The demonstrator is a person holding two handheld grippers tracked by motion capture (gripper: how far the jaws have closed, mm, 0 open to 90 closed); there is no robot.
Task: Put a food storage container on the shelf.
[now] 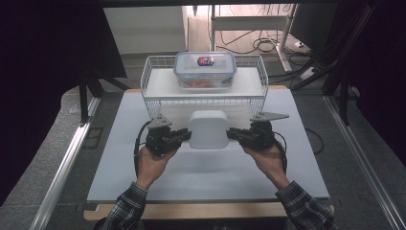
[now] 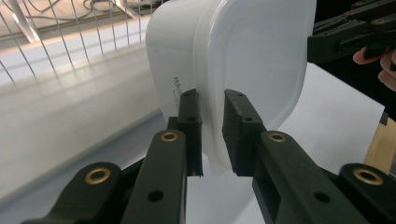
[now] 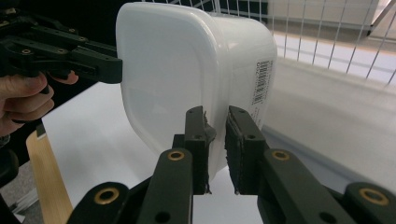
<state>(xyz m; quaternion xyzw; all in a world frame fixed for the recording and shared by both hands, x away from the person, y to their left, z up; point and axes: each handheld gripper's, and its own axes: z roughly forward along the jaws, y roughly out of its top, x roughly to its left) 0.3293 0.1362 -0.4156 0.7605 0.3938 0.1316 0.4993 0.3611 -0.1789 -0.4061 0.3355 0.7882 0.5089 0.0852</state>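
- The left gripper (image 1: 184,136) has its jaws nearly together, pinched on the thin rim at the left side of the white container (image 1: 208,130); in the left gripper view the rim edge runs straight through the narrow slot between the two pads.
- The right gripper (image 1: 232,133) mirrors it: jaws nearly closed, clamped on the opposite rim, with the lip visibly caught between its pads (image 3: 233,140).
- The white container hangs between the two tools, carried by both, above the white table (image 1: 143,177) and just in front of the wire rack (image 1: 153,93).
- It is lidded and opaque, so I cannot tell what, if anything, is inside; a barcode label (image 3: 259,81) sits on its wall on the right gripper's side.
- Risk, as I judge it: each grip is only on a narrow lip. If one hand rises faster or pulls outward, the rim could slip from the pads and the container would drop or tilt.
- Beyond both grippers, the rack's front wire edge is close; pushing forward too low could knock the container against it.
- Farther out, on the rack's shelf, stands a clear box (image 1: 205,71) with a blue-clipped lid; something orange-red shows through its wall, which I cannot identify. It takes up the shelf's middle, leaving limited room.
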